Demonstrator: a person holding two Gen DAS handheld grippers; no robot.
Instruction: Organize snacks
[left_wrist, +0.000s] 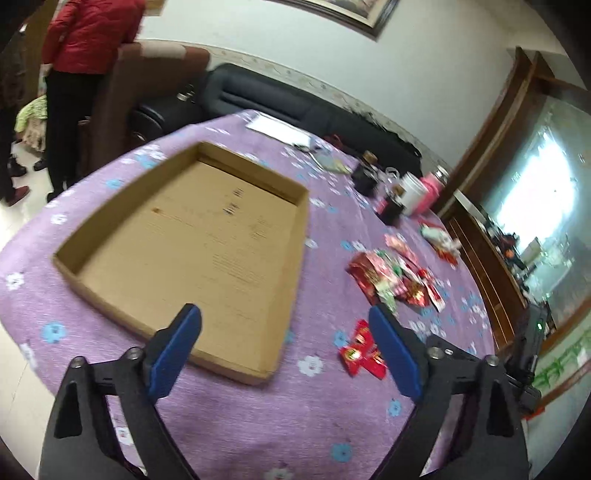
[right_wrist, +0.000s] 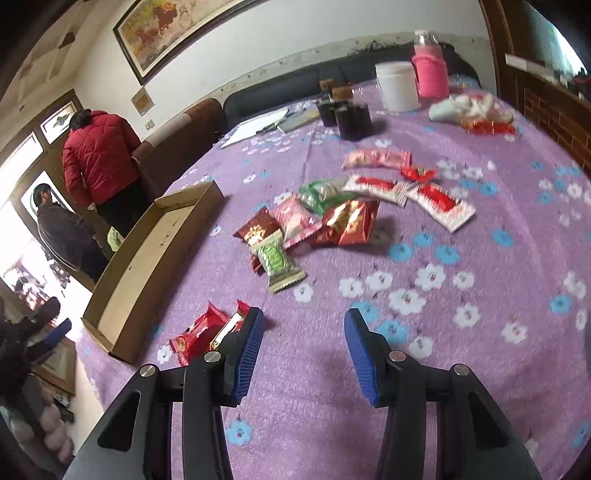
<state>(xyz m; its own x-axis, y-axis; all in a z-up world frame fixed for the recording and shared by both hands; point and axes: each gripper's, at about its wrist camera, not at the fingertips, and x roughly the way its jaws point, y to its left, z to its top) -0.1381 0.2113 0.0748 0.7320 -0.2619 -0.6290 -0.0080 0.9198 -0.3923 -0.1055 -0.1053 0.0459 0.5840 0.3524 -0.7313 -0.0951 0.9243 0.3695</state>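
A shallow, empty cardboard tray (left_wrist: 122, 206) lies on the purple flowered tablecloth (left_wrist: 325, 398); the right wrist view shows the tray (right_wrist: 110, 332) at the left. My left gripper (left_wrist: 284, 317) hangs open over the tray's near right corner, nothing between its blue pads. Two red snack packets (left_wrist: 360, 350) lie just left of its right finger. A heap of snack packets (left_wrist: 397, 277) sits further right. In the right wrist view my right gripper (right_wrist: 304, 317) is open above bare cloth. The red packets (right_wrist: 205, 332) lie beside its left finger, and the green packet (right_wrist: 277, 262) and the heap (right_wrist: 347, 221) lie ahead.
Dark cups (right_wrist: 351, 118), a white jar (right_wrist: 397, 86) and a pink bottle (right_wrist: 430, 68) stand at the table's far side, with papers (right_wrist: 258, 127) beside them. A dark sofa (left_wrist: 295, 110) runs behind the table. A person in a red jacket (right_wrist: 98, 155) stands at the far left.
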